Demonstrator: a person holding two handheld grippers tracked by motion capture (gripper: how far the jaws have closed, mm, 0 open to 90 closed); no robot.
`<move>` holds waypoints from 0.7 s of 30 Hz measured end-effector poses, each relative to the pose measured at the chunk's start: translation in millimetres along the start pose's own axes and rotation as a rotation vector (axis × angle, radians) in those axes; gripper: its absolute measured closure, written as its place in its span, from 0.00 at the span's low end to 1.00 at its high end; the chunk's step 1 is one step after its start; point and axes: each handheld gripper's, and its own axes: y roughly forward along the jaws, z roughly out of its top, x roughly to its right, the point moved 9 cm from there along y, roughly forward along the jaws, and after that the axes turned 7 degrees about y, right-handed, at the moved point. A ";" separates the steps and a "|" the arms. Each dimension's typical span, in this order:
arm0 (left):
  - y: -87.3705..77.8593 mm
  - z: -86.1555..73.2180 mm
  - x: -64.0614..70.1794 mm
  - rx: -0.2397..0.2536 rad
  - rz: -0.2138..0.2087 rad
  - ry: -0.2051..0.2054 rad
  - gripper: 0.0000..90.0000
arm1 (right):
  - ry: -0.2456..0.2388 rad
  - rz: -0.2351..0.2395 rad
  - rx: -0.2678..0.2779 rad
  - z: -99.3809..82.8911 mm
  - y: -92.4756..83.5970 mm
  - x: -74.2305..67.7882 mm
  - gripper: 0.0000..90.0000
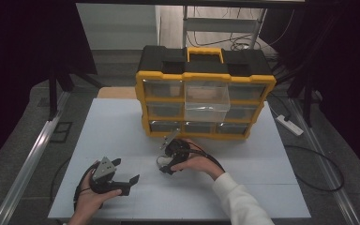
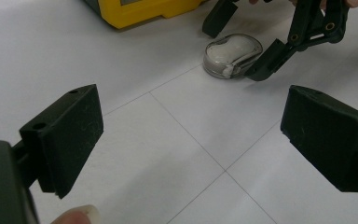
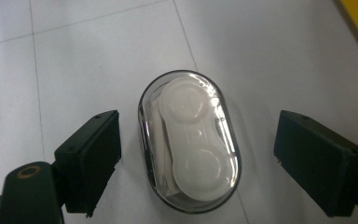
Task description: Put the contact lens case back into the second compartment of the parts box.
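We see our right gripper [image 3: 191,163] with its two black jaws spread wide on either side of a clear oval plastic case [image 3: 189,142] holding a white double-cup insert, lying on the white table [image 3: 74,60].

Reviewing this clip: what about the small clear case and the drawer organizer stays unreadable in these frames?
- Clear oval case: in the high view the right gripper and hand cover it; the right gripper view's bottom edge nearly clips it.
- What lies under the white insert: hidden by the insert itself.
- Drawer contents of the yellow organizer: too small and dim in the high view; the left gripper view cuts it to one corner.
- Left gripper: the frame edges crop its body.
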 end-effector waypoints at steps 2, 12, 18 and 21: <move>-0.1 0.0 0.0 0.000 0.000 0.000 0.07 | -0.010 0.001 -0.005 0.8 2.4 -0.6 0.17; -0.5 -0.9 -0.4 -0.001 0.001 0.001 0.07 | -0.037 -0.007 -0.017 4.6 1.5 -3.2 0.35; -0.7 -1.2 -0.5 -0.002 0.002 0.001 0.07 | -0.039 0.008 -0.017 4.5 -1.7 -4.4 0.54; -1.0 -0.9 -0.6 0.001 0.004 0.001 0.07 | -0.040 -0.008 -0.023 4.2 -2.9 -3.9 0.54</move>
